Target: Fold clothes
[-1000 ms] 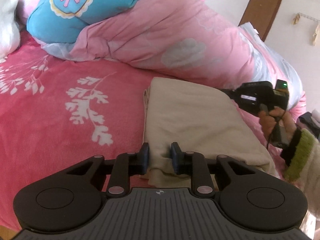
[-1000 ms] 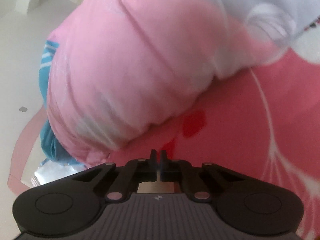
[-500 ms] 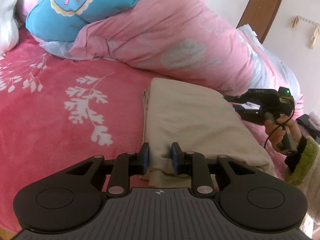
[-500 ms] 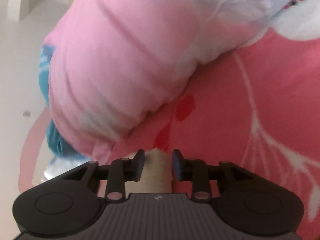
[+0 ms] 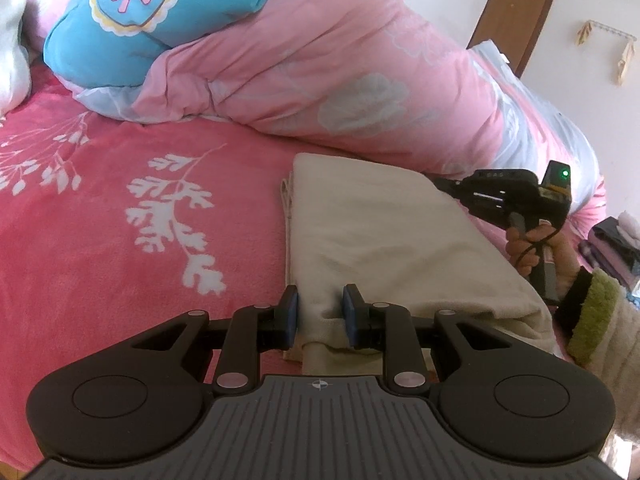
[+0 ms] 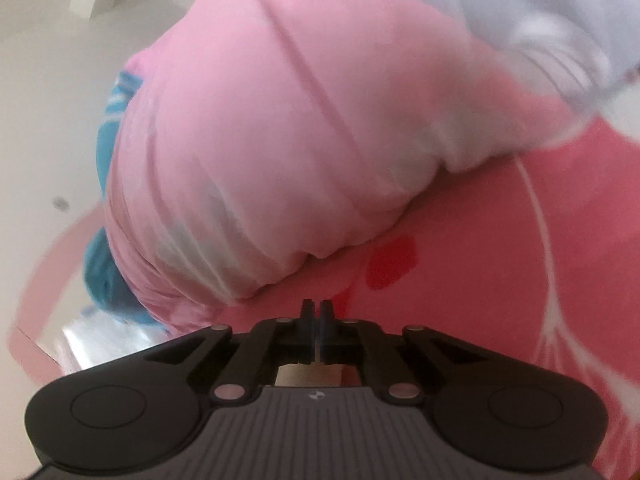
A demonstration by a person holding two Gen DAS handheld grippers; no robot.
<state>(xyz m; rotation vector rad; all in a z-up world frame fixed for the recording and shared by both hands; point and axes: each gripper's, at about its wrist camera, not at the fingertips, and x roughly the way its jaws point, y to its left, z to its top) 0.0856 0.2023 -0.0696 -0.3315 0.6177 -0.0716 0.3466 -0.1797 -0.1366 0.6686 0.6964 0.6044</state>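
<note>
A folded beige garment [image 5: 384,240] lies on the pink bedsheet [image 5: 100,248]. My left gripper [image 5: 320,316] holds its near edge, blue pads pressed against a bunched fold between them. In the left wrist view my right gripper [image 5: 438,183], held by a hand [image 5: 536,240], has its tip at the garment's far right corner. The right wrist view shows that gripper [image 6: 318,320] shut, with a pale sliver between the pads and beige cloth [image 6: 308,372] just under the fingers.
A big pink duvet [image 5: 340,80] is heaped right behind the garment, with a blue quilt [image 5: 160,12] on top. A white pillow [image 5: 12,60] sits far left. A pile of dark clothes [image 5: 616,236] lies beyond the bed's right edge, and a brown door [image 5: 516,20] is behind.
The right gripper was shut, opened half a second ago over the beige cloth, and has shut again at the far corner. The left gripper kept its hold and barely moved.
</note>
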